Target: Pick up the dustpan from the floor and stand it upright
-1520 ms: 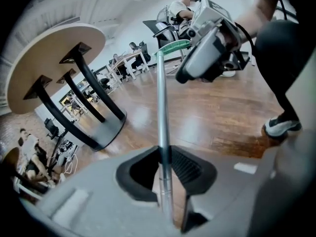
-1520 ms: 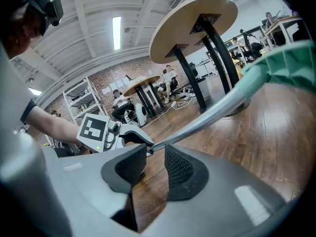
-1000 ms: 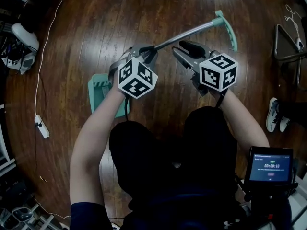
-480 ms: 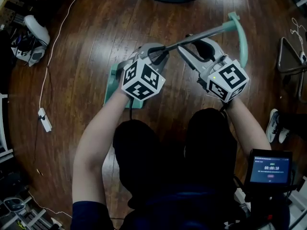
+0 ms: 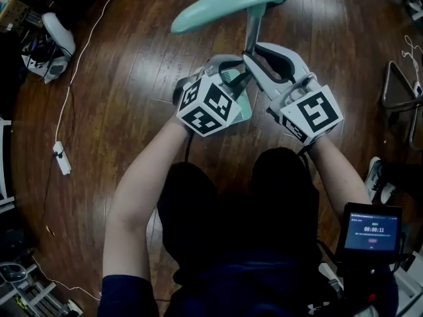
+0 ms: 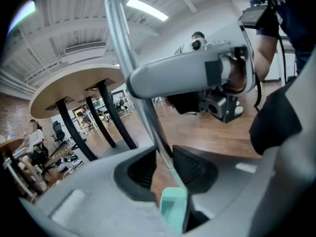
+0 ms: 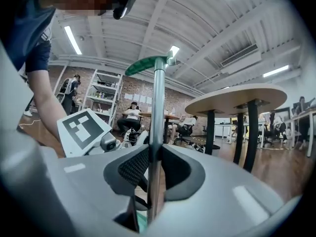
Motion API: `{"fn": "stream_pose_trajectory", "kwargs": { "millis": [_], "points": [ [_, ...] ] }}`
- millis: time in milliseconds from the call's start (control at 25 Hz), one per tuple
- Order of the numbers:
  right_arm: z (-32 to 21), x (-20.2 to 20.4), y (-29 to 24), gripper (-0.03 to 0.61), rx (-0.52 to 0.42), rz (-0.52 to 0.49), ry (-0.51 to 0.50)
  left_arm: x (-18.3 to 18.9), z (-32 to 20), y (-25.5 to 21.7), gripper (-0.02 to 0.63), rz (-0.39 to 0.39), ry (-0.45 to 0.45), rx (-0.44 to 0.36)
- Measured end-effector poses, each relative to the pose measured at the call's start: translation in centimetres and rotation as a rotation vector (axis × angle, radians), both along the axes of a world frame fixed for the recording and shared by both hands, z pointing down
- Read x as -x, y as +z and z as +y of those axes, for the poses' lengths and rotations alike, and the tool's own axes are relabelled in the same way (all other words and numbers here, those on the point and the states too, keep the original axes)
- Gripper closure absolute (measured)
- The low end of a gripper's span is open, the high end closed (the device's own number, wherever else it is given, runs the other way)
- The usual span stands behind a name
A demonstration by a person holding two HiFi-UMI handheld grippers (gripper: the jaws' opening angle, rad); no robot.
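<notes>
Nearest to you, your left tool [image 5: 231, 78] is loosening. Its jaws have just been opening, and the pole [image 5: 252, 28] is still passing between them with a small gap at one pad. Just beside it, your right tool [image 5: 252, 53] has just been closing and is now squeezing the same pole narrowly between its pads.

A second ago the dustpan [image 5: 221, 6] was lying slanted, with its pole running away to the right of both tools. Now the pole is rising almost straight toward you. The pan [image 5: 243, 104] is showing under the left tool, and I cannot tell if it is touching the floor [image 5: 132, 65]. The teal grip is standing beyond both tools.

I am judging that the standing up is almost reached and only the setting down is remaining.

Counting: one timer screen [image 5: 373, 230] behind the right tool, two tools, one dustpan.
</notes>
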State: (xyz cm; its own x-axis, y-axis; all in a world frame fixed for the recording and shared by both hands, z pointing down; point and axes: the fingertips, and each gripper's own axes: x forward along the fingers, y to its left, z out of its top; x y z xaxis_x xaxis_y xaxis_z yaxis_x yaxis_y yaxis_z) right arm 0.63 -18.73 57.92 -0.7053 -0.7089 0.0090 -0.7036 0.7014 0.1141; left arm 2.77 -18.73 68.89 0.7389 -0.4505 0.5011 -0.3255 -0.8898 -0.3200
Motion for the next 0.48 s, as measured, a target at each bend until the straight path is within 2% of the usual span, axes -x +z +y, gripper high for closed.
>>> {"fn": "stream_pose_trajectory", "kwargs": {
  "millis": [240, 480],
  "points": [
    [-0.7, -0.6, 0.2, 0.497, 0.014, 0.0, 0.024, -0.6, -0.8, 0.2, 0.512, 0.035, -0.057, 0.018],
    [-1.6, -1.3, 1.3, 0.495, 0.026, 0.002, 0.052, -0.6, -1.4, 1.1, 0.509, 0.013, -0.078, -0.013]
  ]
}}
